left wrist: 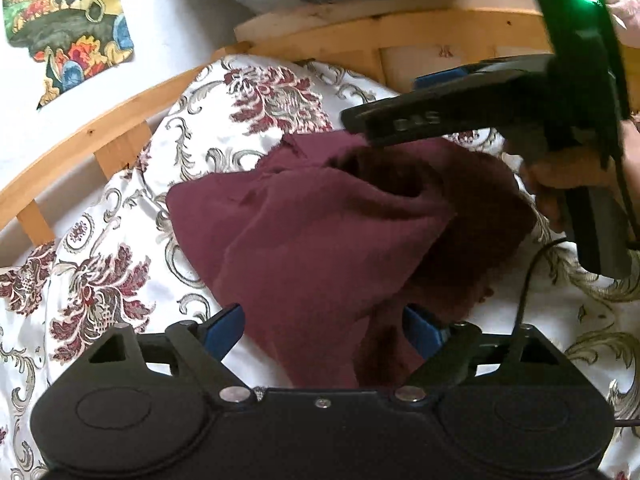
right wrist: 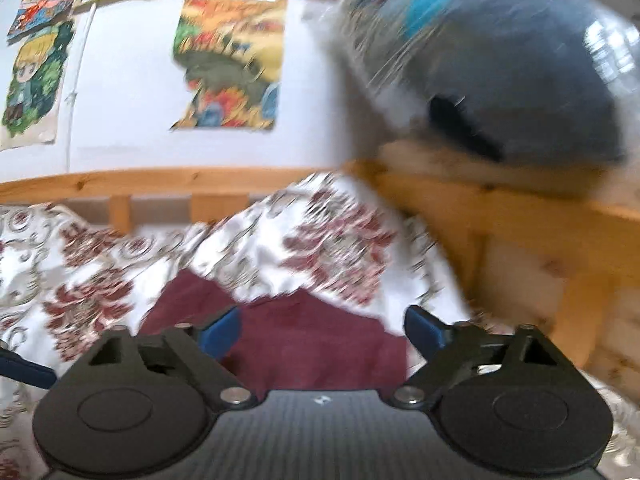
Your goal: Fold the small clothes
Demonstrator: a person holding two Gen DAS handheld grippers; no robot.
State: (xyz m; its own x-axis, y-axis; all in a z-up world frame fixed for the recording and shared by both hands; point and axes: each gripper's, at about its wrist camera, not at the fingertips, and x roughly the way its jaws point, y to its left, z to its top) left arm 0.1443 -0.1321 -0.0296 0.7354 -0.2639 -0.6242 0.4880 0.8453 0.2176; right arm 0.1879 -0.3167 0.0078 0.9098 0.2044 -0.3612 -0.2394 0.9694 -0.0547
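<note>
A maroon garment [left wrist: 320, 220] lies rumpled on the floral bedspread [left wrist: 120, 216], folding barely begun. The left hand-held gripper [left wrist: 324, 330] straddles its near edge, jaws wide, gripping nothing. The right hand-held gripper [right wrist: 322, 328] hovers above, also wide and empty.

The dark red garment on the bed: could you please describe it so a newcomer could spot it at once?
Start at the wooden bed rail, then the white floral-patterned bedspread below it. The rumpled maroon knit garment lies there, the only plain, solid-coloured cloth on that patterned cover.

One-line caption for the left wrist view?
Open left gripper straddles a crumpled maroon garment on a floral bedspread.
</note>
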